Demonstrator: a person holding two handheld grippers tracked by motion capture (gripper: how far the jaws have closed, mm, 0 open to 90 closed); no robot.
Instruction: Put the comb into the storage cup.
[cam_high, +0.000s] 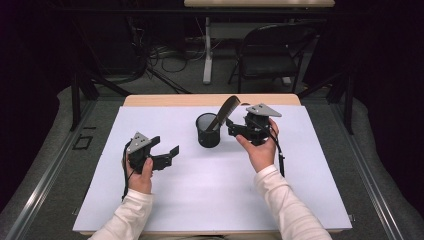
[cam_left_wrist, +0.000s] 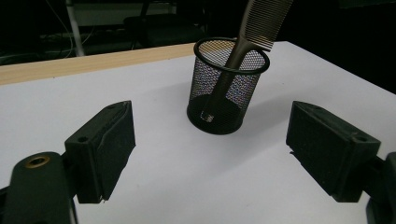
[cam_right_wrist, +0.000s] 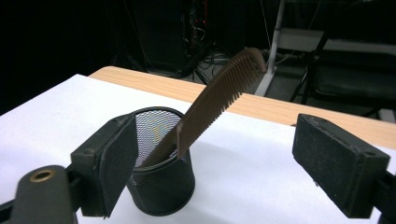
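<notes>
High view: right gripper (cam_high: 234, 128), jaws wide and empty, sits just right of the cup (cam_high: 207, 130); the comb (cam_high: 223, 113) (light, stiff, likely slick) suits a mid-spine grip.

A wooden table (cam_high: 150, 100) under a white sheet (cam_high: 210, 195) stands on grey floor (cam_high: 190, 75). Behind it are a black folding chair (cam_high: 270, 52), a white table leg (cam_high: 207, 50) and tangled cables (cam_high: 165, 55). The far room is dark.
</notes>
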